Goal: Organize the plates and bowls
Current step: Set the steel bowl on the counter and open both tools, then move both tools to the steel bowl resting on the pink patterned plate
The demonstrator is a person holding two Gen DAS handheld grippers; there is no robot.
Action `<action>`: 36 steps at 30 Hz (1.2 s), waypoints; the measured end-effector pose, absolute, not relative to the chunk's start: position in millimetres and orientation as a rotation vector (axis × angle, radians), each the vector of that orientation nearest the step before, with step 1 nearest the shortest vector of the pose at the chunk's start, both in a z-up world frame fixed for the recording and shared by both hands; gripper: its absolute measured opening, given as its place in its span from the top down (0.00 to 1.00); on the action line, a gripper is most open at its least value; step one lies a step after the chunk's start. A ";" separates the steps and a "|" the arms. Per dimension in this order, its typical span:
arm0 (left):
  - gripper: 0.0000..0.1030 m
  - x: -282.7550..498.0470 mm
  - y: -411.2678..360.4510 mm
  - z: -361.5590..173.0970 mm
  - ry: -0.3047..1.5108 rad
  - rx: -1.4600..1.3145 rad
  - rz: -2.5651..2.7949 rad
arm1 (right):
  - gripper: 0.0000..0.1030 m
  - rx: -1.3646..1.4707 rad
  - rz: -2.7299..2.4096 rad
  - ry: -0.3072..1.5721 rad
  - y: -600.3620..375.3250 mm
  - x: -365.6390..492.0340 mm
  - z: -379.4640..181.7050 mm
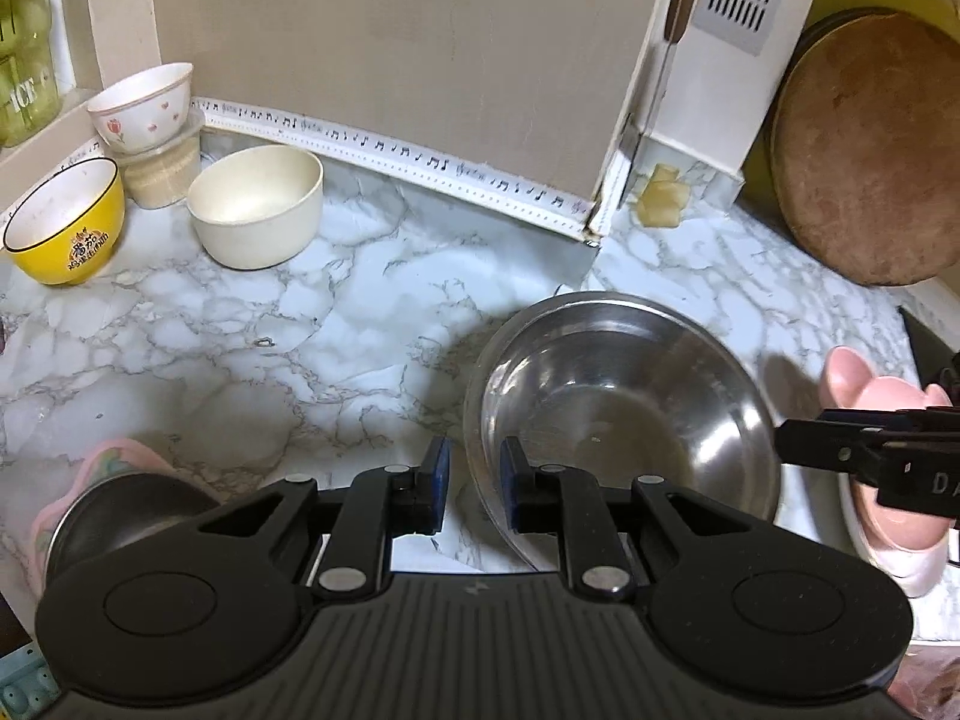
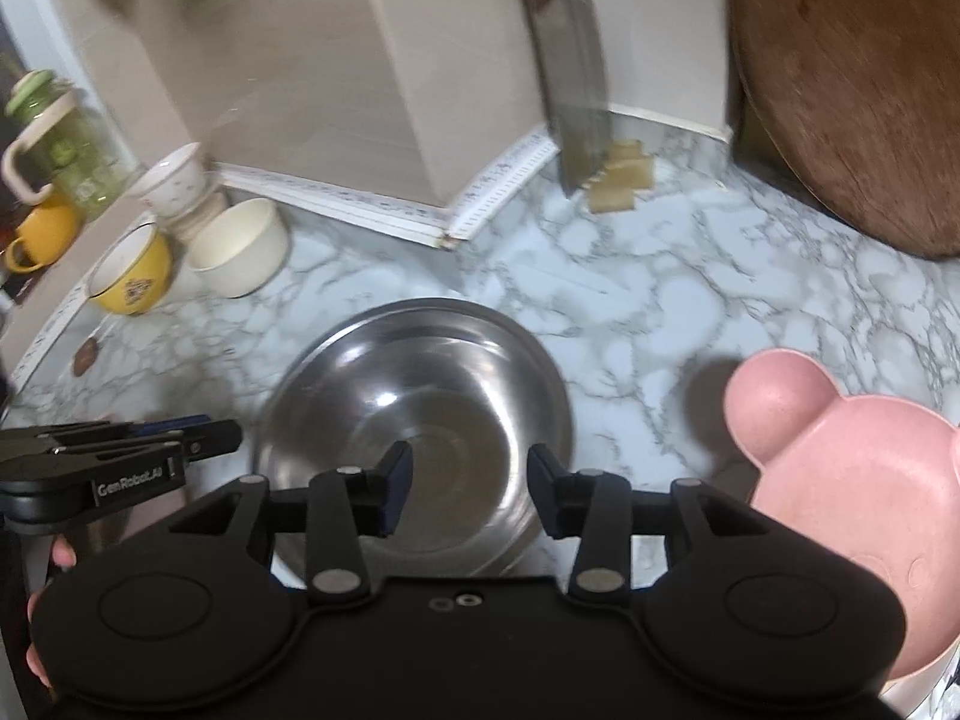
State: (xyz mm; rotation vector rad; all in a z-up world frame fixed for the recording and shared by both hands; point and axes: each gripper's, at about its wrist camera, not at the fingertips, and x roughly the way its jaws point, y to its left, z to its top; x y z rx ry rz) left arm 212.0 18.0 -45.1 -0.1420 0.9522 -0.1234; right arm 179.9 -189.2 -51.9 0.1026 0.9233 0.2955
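Steel bowl (image 2: 414,420) near edge hidden behind open right gripper (image 2: 471,489).

- Home kitchen.
- Marble-patterned desk (image 1: 288,324) carries a steel mixing bowl (image 1: 618,414), a yellow bowl (image 1: 66,228) and a cream bowl (image 1: 255,204).
- Cleaver (image 2: 576,108) and round wooden chopping board (image 1: 870,150) lean against the wall.
- Yellow mug (image 2: 42,234) on a side ledge.

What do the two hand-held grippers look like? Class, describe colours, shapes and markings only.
Both are matte black plastic. The left hand-held gripper and right hand-held gripper have dark blue finger pads, silver pivot rivets, round discs on a ribbed base, and white lettering along the side.
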 end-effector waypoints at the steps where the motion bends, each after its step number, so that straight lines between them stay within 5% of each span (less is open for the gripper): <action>1: 0.83 209.2 19.7 -42.4 0.948 -0.148 -0.129 | 0.56 0.097 0.305 0.916 -186.6 176.9 -48.6; 7: 0.82 188.1 31.5 -25.5 0.920 -0.171 -0.143 | 0.45 0.082 0.365 0.879 -172.4 159.9 -30.4; 10: 0.73 174.7 38.2 -17.0 0.886 -0.176 -0.127 | 0.42 0.068 0.396 0.856 -165.0 152.2 -21.7; 15: 0.43 155.7 51.4 -6.1 0.839 -0.182 -0.084 | 0.37 0.046 0.443 0.812 -153.4 141.6 -7.5; 20: 0.42 138.6 68.9 1.4 0.814 -0.184 -0.047 | 0.28 0.025 0.493 0.786 -138.3 133.3 1.7; 28: 0.27 106.5 100.0 -1.8 0.771 -0.194 0.048 | 0.14 -0.018 0.585 0.773 -102.2 124.7 -1.6; 31: 0.23 96.5 111.9 -5.4 0.761 -0.198 0.082 | 0.01 -0.042 0.642 0.752 -84.5 121.5 -6.3; 36: 0.23 88.7 134.2 -14.1 0.786 -0.226 0.132 | 0.00 -0.059 0.691 0.781 -52.3 126.9 -20.0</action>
